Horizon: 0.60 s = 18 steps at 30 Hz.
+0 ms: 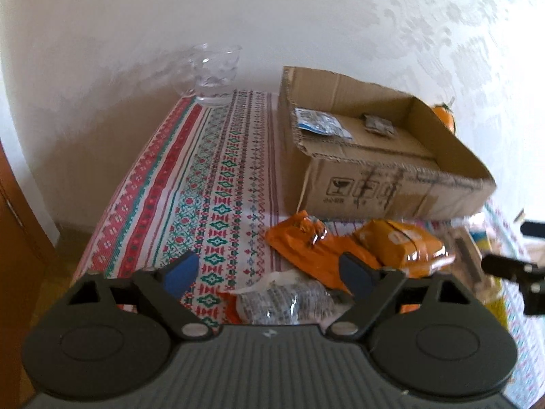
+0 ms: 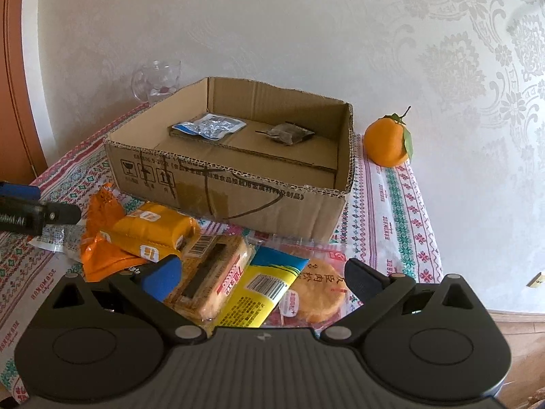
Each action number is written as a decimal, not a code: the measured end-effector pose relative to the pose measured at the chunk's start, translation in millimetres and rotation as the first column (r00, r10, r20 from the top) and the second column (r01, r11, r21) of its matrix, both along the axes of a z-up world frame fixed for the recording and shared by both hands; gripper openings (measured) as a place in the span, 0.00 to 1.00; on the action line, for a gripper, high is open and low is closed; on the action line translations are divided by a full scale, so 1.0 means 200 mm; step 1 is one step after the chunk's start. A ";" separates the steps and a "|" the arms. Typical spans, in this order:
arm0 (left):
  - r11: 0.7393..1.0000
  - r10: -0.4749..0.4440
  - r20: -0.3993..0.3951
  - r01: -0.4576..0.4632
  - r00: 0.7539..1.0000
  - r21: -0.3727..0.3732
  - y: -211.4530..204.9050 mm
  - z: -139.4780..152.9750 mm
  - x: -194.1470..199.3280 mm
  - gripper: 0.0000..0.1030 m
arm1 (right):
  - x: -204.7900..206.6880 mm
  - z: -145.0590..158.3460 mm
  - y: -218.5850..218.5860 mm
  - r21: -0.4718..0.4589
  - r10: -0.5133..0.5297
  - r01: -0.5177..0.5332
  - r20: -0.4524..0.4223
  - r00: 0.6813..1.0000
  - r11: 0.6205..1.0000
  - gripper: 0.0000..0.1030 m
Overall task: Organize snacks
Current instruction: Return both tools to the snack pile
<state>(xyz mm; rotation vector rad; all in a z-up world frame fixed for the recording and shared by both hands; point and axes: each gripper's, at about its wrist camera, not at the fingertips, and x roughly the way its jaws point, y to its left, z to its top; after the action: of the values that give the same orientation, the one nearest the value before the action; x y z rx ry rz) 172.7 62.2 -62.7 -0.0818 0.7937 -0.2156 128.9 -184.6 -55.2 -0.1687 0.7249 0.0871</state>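
An open cardboard box [image 1: 374, 156] [image 2: 238, 173] stands on the patterned tablecloth [image 1: 211, 170]. It holds a blue-and-silver packet [image 2: 209, 126] and a dark sachet [image 2: 289, 133]. In front of it lie orange snack packs [image 1: 398, 242] [image 2: 153, 228], a cracker pack [image 2: 214, 279], a yellow packet [image 2: 259, 289] and a round cake pack [image 2: 320, 293]. My left gripper [image 1: 269, 272] is open low over a clear printed packet [image 1: 286, 300], pads apart from it. My right gripper [image 2: 264, 277] is open above the cracker and yellow packets.
A glass cup [image 1: 214, 75] [image 2: 156, 80] stands at the table's far corner by the wall. An orange fruit [image 2: 388, 141] with a leaf sits right of the box. A wooden door [image 1: 13, 204] is at the left. The table edge drops off on the right.
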 end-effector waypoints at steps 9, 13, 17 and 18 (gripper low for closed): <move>0.997 -0.053 -0.083 0.049 0.995 -0.056 -0.01 -0.05 -0.01 0.64 | -0.01 0.01 -0.02 0.019 0.003 -0.003 0.012 1.000 1.000 1.00; 0.995 -0.080 -0.117 0.073 0.990 -0.061 0.01 -0.06 -0.11 0.64 | -0.01 0.01 -0.05 0.032 -0.010 0.009 0.018 1.000 0.999 1.00; 0.992 -0.126 -0.124 0.121 0.984 -0.041 -0.01 -0.04 -0.19 0.64 | -0.01 0.01 -0.07 0.044 -0.017 0.016 0.015 1.000 0.999 1.00; 0.991 -0.133 -0.121 0.131 0.984 -0.027 -0.02 -0.04 -0.20 0.64 | -0.01 0.00 -0.07 0.044 -0.016 0.016 0.015 1.000 0.999 1.00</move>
<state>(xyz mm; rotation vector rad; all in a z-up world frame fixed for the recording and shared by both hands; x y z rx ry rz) 133.3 58.2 -71.7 -0.0602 0.9202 -0.3463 127.2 -198.7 -54.4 -0.1213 0.7082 0.0865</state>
